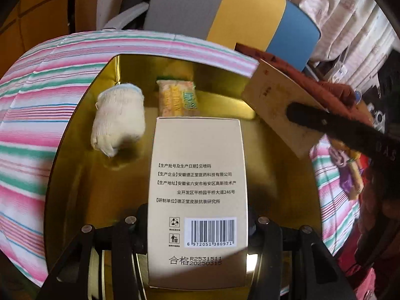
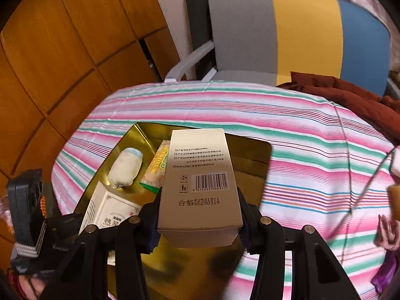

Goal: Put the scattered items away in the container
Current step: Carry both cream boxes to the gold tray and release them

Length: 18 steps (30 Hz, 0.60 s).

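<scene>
I see the gold tin (image 1: 275, 150) already holding a sock bundle (image 1: 118, 122) and snack packet (image 1: 178, 97). My left gripper (image 1: 197, 227) and right gripper (image 2: 198, 215) each clamp a beige box over it; both await release.

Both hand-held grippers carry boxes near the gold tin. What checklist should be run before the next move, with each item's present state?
1. Left gripper clamps the beige cardboard box: ok.
2. Right gripper clamps the second beige cardboard box: ok.
3. Left box is above the shiny gold metal tin: ok.
4. Bare tin floor remains beside the white rolled cloth and the yellow snack packet: ok.
5. The two boxes are apart: ok.
6. Right box is wholly above the tin: cannot tell.
</scene>
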Motion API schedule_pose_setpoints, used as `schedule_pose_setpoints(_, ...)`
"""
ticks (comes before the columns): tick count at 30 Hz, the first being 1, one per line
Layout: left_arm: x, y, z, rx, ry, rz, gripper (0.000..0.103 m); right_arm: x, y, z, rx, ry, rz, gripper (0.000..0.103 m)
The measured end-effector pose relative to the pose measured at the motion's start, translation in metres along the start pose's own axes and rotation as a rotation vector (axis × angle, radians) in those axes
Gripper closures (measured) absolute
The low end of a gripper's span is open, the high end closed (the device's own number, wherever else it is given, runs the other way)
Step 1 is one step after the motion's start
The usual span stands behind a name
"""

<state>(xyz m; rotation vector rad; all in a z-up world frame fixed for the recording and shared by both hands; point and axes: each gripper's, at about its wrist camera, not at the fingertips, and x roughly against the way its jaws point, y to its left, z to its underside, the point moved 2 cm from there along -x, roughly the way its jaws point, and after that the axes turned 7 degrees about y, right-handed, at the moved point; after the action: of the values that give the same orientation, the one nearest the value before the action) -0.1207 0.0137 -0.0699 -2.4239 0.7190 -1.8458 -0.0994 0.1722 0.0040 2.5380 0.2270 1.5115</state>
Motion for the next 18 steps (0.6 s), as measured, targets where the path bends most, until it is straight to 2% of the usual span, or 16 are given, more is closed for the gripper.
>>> schedule_pose_setpoints(8, -0.010, 0.010, -0.020, -0.047, 0.014, -0.125, 0.052, -0.049, -0.008, -0.025, -0.175, 0.075, 0.018, 0.052)
schedule_pose_setpoints(12, -0.011, 0.014, -0.026, -0.044, 0.035, -0.181, 0.049, -0.057, -0.005, -0.026, -0.214, 0.074, -0.057, 0.048)
schedule_pose_setpoints(15, -0.002, 0.012, -0.022, -0.029, 0.008, -0.133, 0.043, -0.045, -0.002, -0.021, -0.200, 0.050, -0.091, 0.047)
schedule_pose_setpoints(18, 0.008, 0.011, -0.015, 0.004, -0.030, -0.056, 0.032, -0.028, -0.001, -0.012, -0.169, 0.016, -0.097, 0.045)
